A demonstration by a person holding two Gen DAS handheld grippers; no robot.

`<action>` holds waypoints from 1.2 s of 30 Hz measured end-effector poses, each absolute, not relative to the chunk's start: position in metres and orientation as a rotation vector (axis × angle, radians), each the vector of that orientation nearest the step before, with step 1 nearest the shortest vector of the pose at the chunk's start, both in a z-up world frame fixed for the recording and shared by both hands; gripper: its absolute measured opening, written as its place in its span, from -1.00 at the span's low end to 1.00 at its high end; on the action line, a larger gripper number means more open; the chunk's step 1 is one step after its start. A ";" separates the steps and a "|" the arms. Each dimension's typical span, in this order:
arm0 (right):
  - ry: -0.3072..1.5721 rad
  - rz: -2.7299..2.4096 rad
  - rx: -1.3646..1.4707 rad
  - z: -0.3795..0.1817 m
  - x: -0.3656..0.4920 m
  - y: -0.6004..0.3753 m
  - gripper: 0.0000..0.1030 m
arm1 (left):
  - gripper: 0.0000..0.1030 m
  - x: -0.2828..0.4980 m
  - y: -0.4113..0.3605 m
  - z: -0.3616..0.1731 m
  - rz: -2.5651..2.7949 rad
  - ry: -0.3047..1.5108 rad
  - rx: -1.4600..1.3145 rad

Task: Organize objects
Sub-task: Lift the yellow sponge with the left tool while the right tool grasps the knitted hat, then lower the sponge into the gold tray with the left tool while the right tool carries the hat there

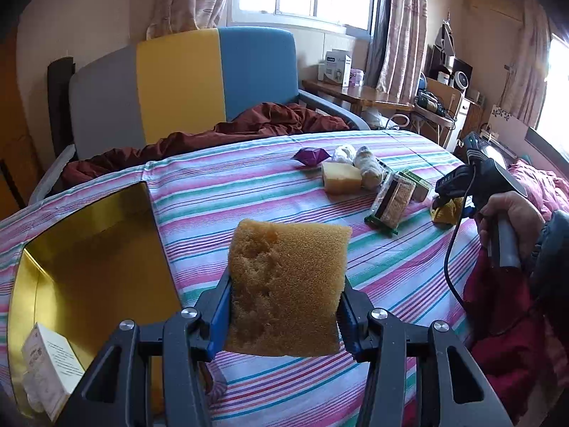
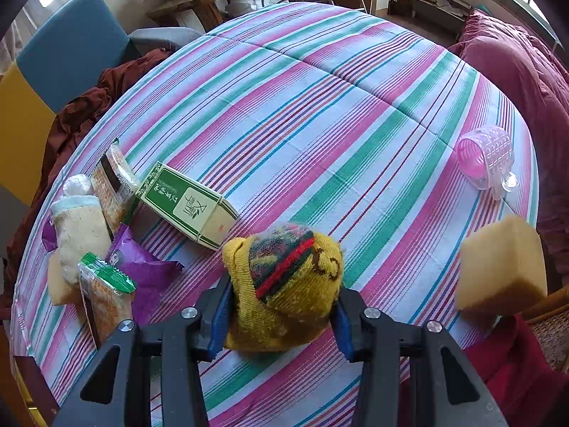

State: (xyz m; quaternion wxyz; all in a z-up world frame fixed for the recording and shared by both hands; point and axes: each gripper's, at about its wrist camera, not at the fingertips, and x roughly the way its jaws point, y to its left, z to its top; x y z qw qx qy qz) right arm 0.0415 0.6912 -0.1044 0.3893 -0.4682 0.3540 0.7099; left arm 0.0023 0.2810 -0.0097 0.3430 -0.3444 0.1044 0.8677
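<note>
My left gripper (image 1: 284,306) is shut on a yellow sponge (image 1: 288,284) and holds it above the striped cloth, just right of an open gold box (image 1: 89,249). That sponge also shows at the right edge of the right wrist view (image 2: 501,267). My right gripper (image 2: 281,306) is shut on a rolled yellow knitted sock (image 2: 284,284) with red and green stripes, low over the cloth. It also shows in the left wrist view (image 1: 448,206), held in a hand.
On the striped tablecloth (image 2: 320,106) lie a green tea box (image 2: 185,206), cracker packs (image 2: 106,291), a purple wrapper (image 2: 145,270), a white scrubber (image 2: 81,227), another sponge (image 1: 341,178) and a pink plastic holder (image 2: 487,156). A small white carton (image 1: 49,366) lies in the gold box. A chair (image 1: 177,82) stands behind.
</note>
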 end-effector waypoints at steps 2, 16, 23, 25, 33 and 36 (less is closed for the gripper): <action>0.900 1.805 -1.190 -0.104 0.042 0.690 -0.07 | 0.00 0.003 0.272 -0.005 2.276 0.265 -0.890; 0.793 1.820 -1.253 -0.111 0.036 0.687 0.18 | 0.01 0.001 0.214 0.010 2.400 0.176 -0.882; 0.746 1.816 -1.283 -0.113 0.038 0.687 0.21 | 0.02 -0.004 0.183 0.015 2.465 0.140 -0.886; 0.728 1.814 -1.290 -0.113 0.039 0.688 0.19 | 0.02 -0.006 0.175 0.015 2.485 0.137 -0.890; 0.726 1.814 -1.286 -0.111 0.049 0.696 0.14 | 0.02 -0.018 0.143 0.006 2.554 0.101 -0.941; 0.730 1.815 -1.286 -0.111 0.053 0.700 0.13 | 0.02 -0.022 0.131 0.004 2.565 0.081 -0.961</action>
